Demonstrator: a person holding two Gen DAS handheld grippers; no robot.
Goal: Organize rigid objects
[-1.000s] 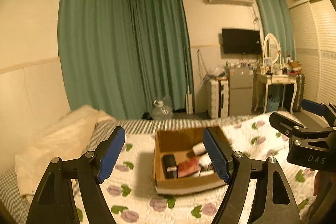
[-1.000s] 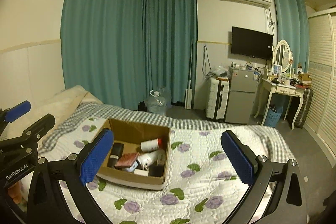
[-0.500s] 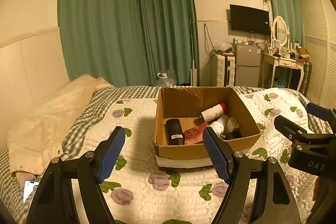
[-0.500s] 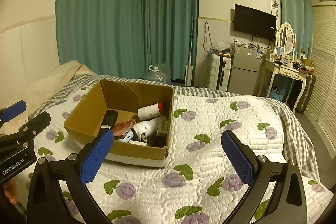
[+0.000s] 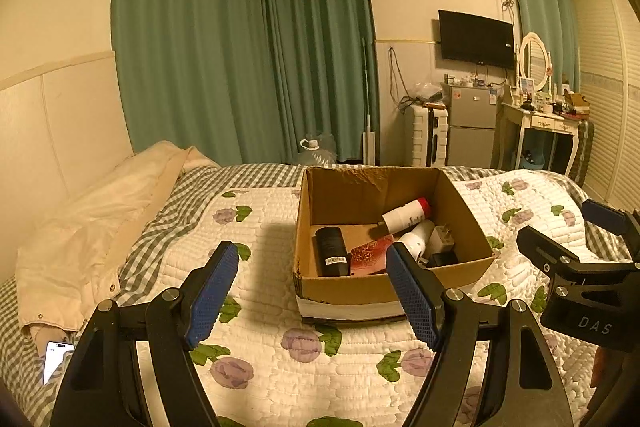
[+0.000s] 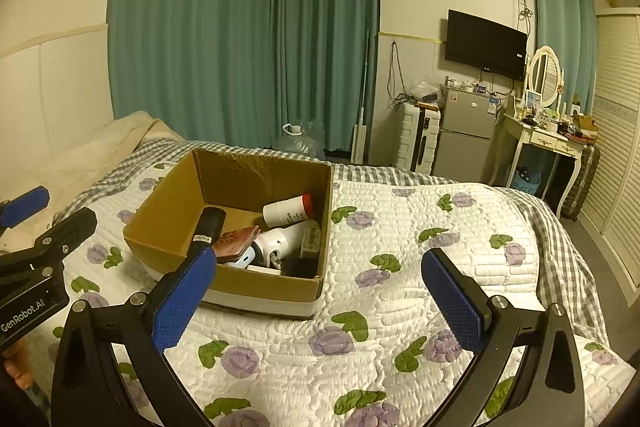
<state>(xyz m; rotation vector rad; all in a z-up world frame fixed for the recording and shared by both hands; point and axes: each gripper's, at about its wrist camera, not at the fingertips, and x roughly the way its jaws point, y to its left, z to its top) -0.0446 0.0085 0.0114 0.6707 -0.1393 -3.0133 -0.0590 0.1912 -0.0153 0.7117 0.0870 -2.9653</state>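
An open cardboard box (image 5: 340,285) (image 6: 160,215) sits on the quilted bed. Inside lie a black cylinder (image 5: 330,251) (image 6: 209,223), a white bottle with a red cap (image 5: 404,215) (image 6: 287,211), a red patterned case (image 5: 366,258) (image 6: 235,239), a white rounded device (image 5: 416,239) (image 6: 284,238) and a white plug adapter (image 5: 442,239). My left gripper (image 5: 312,291) is open and empty, above the quilt in front of the box. My right gripper (image 6: 320,297) is open and empty, in front of the box's right corner.
A cream pillow (image 5: 100,219) lies at the head of the bed, and a phone (image 5: 56,359) lies at the left edge. Beyond the bed stand a water jug (image 6: 298,143), a small fridge (image 6: 466,135) and a dressing table (image 6: 548,143).
Both grippers have come lower and closer to the box, so its contents show from above. Both stayed open and empty.
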